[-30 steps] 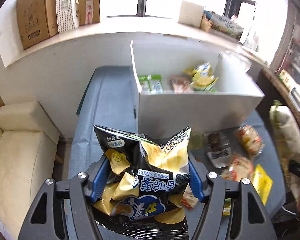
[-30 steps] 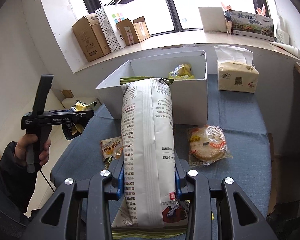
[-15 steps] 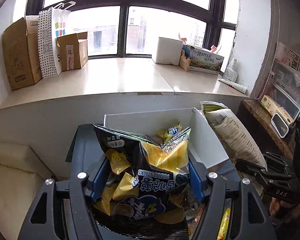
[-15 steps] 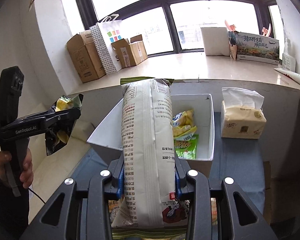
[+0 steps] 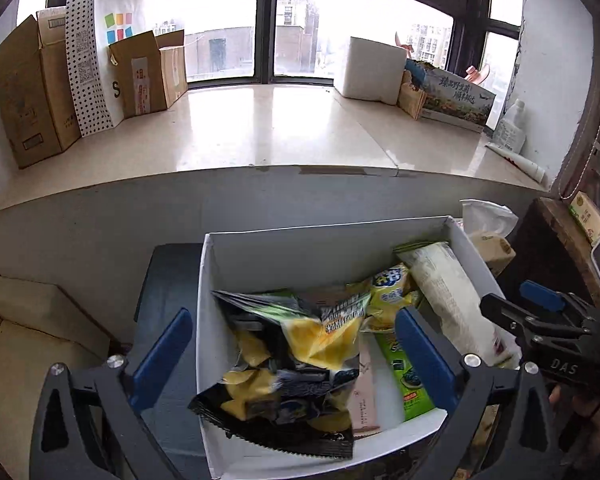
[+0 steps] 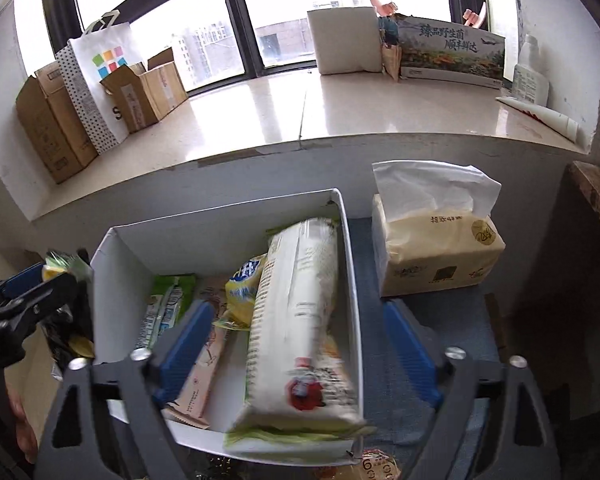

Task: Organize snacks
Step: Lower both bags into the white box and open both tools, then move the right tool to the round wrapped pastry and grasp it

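Observation:
A white box (image 5: 324, 226) stands under both grippers. My left gripper (image 5: 292, 354) is opening wide, and the black-and-yellow potato sticks bag (image 5: 296, 364) lies loose between its blue pads, resting on the box's near left side. My right gripper (image 6: 296, 344) is also opening. The long white snack bag (image 6: 300, 320) is blurred and free of the pads, lying along the right wall of the box (image 6: 220, 216). The same long bag (image 5: 448, 300) shows in the left wrist view beside the right gripper (image 5: 540, 320). The left gripper (image 6: 28, 308) appears at the box's left wall.
Inside the box lie a yellow pack (image 5: 392, 288), a green pack (image 5: 404, 364) and a flat pink pack (image 6: 204, 364). A tissue pack (image 6: 436, 248) stands right of the box on the blue-grey cloth (image 6: 440, 320). Cardboard boxes (image 5: 32, 92) line the windowsill; a cream sofa (image 5: 20, 340) sits left.
Both grippers moved forward over the white box and their jaws opened. The potato sticks bag and the long white bag were let go and dropped into the box.

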A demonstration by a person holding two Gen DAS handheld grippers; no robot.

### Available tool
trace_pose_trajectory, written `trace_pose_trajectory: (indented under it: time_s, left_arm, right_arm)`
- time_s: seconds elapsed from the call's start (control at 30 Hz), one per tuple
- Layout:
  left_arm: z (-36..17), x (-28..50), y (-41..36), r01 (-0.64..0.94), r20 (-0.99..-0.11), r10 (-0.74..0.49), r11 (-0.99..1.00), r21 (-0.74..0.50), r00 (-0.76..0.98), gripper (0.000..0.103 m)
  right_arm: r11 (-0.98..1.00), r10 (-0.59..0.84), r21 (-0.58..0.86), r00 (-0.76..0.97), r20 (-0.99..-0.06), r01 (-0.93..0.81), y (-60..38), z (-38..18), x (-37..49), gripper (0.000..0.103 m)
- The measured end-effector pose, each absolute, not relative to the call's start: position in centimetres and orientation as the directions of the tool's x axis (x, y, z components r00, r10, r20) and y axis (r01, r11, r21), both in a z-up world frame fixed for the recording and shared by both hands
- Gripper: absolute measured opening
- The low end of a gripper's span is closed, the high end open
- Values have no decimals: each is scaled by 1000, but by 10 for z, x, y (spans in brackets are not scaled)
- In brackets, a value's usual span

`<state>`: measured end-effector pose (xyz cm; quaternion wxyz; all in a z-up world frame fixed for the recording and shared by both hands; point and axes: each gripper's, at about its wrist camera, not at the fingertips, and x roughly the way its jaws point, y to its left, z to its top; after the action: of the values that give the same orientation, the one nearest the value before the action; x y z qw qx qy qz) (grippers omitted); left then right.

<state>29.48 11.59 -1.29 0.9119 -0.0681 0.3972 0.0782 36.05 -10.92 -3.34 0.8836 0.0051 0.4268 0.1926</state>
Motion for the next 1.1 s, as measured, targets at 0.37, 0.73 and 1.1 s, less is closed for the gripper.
trace_pose_trajectory:
  time_s: [0.37,0.73,1.1]
  left_arm:
    - [-23,279,116,-175,-747,49,980,-91,663,103]
    - [-13,202,98,-97,-706,-49,982,-165,707,103]
    - [-56,140,72,-95,-759,-63,982,-163,648,103]
  right_arm:
    - [909,384,170,607,-696,-380,-123,-17,333,103]
    - [878,441,167,625,-644,-448,-178,-7,256,103]
    - [900,316,77,521,-793,-428,-205,-103,225,103]
